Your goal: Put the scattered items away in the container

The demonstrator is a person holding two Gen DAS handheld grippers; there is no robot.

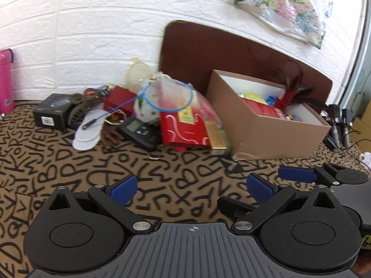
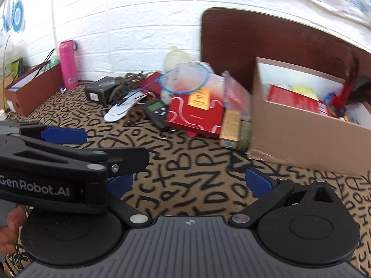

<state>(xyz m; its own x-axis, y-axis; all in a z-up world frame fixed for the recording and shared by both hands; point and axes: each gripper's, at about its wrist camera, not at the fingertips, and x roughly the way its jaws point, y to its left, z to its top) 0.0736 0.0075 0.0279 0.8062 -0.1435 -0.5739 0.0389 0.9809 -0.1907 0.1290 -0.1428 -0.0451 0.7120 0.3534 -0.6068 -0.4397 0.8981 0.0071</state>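
The open cardboard box stands at the right on the letter-patterned cloth and holds a red carton, feathers and small items. Left of it lies a pile: a red gift box, a gold carton, a black handheld device, white insoles, a blue mini racket and a black box. My left gripper and right gripper hover side by side short of the pile, both open and empty.
A dark brown board leans on the white brick wall behind the box. A pink bottle and a brown shoebox stand at the far left. Cables and black gear lie right of the box. Bare patterned cloth lies between the grippers and the pile.
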